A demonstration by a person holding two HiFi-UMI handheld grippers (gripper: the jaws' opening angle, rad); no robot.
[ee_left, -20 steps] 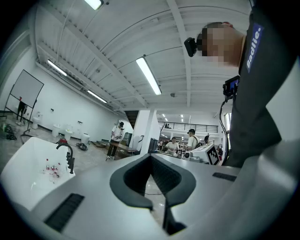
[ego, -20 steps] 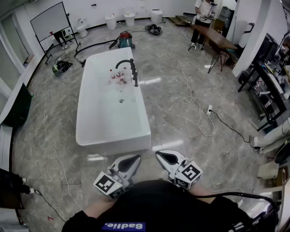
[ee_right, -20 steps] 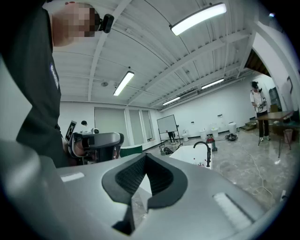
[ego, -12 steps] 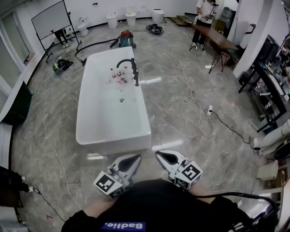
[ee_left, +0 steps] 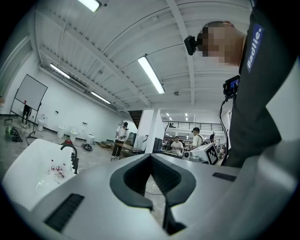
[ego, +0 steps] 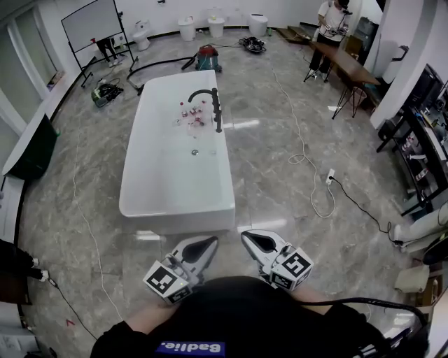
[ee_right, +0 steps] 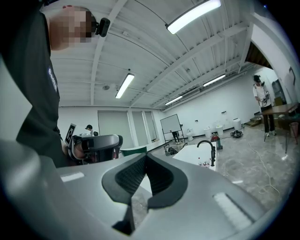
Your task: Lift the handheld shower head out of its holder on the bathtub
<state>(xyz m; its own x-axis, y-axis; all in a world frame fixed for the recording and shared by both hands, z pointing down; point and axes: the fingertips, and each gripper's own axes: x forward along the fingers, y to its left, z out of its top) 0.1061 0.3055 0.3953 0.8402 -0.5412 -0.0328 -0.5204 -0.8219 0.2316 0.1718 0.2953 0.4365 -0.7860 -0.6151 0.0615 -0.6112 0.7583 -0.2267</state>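
A white freestanding bathtub (ego: 143, 199) stands on the marble floor ahead of me. On its right rim rises a black arched faucet (ego: 203, 94), and the slim black handheld shower head (ego: 218, 117) sits upright in its holder beside it. The same fixture shows small in the left gripper view (ee_left: 74, 161) and the right gripper view (ee_right: 212, 152). My left gripper (ego: 207, 243) and right gripper (ego: 249, 240) are held level close to my body, far short of the tub. Both are shut with nothing between their jaws.
Several small bottles (ego: 190, 116) lie in the tub near the faucet. A red vacuum (ego: 207, 57) with a hose stands beyond the tub. White cables (ego: 308, 175) run over the floor at right. A whiteboard (ego: 91, 21), toilets (ego: 186, 28) and a person at a table (ego: 334, 28) are far off.
The head view has shifted, so the tub and room sit a little lower and to the right in the picture. Both grippers keep their place and stay shut.
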